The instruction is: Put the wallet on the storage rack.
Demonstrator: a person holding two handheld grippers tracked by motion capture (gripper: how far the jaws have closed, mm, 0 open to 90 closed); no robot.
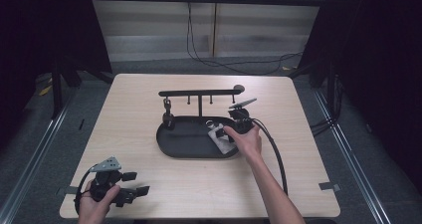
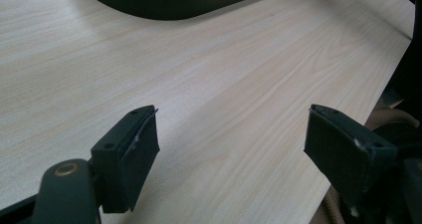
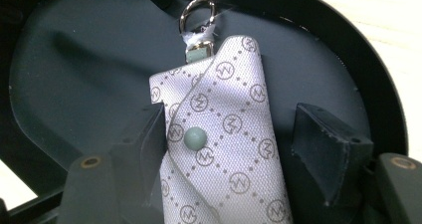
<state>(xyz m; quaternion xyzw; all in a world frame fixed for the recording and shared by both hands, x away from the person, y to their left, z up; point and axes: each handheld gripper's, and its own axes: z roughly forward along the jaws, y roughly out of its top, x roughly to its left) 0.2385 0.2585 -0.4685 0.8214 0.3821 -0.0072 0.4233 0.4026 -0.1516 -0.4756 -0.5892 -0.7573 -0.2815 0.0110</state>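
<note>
Right claw [image 3: 229,134]: we see its jaws apart, straddling the pouch without clamping it.
Left claw [image 2: 231,149]: we see it spread wide, low over the bare wooden surface [image 2: 224,74].
Pouch [image 3: 221,134]: grey patterned, snap button, metal ring; we find it lying in the black tray [image 3: 74,59].
Rack [image 1: 199,92]: stands at the tray's far edge.

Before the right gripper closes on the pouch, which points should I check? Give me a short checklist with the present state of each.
1. Right gripper open: ok, jaws stand apart.
2. Pouch between the jaws: ok, it lies in the gap, nearer one jaw.
3. Pouch resting in the tray: ok.
4. Metal ring free of the jaws: ok, it lies beyond them.
5. Left gripper out of the way: ok, open over bare table, holding nothing.
6. Jaws low enough to grip: cannot tell.
</note>
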